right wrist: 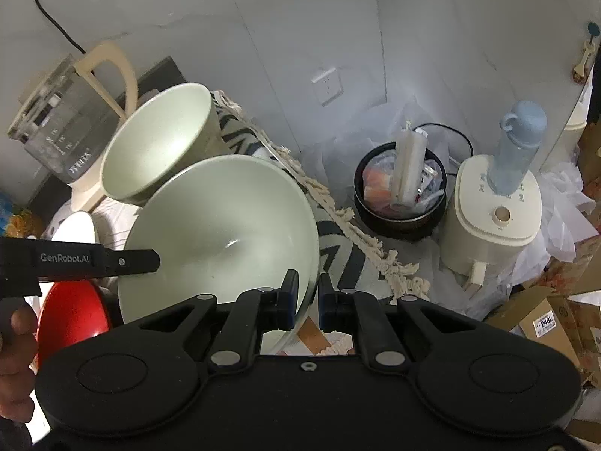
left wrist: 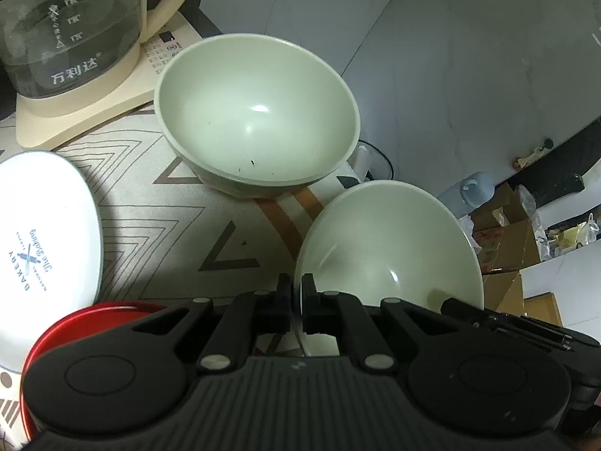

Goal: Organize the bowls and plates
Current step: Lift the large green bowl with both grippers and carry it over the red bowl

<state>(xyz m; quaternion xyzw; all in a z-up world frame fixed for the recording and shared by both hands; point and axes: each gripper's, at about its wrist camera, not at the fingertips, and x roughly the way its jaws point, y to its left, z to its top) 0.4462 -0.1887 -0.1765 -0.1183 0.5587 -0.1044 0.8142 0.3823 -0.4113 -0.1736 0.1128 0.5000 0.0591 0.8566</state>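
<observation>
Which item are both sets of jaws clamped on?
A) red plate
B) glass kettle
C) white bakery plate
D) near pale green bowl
D: the left gripper and the right gripper each pinch opposite rims of the near pale green bowl; the far bowl stands free.

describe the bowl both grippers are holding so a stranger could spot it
Start at the glass kettle on its cream base. Two pale green bowls sit before it on the patterned cloth. Yours is the nearer bowl, tilted, its rim pinched by both grippers, unlike the far bowl.

I see a cluttered home kitchen corner: glass kettle (left wrist: 67,30) far left, wall socket (right wrist: 327,85), cardboard boxes (right wrist: 541,319) right.
</observation>
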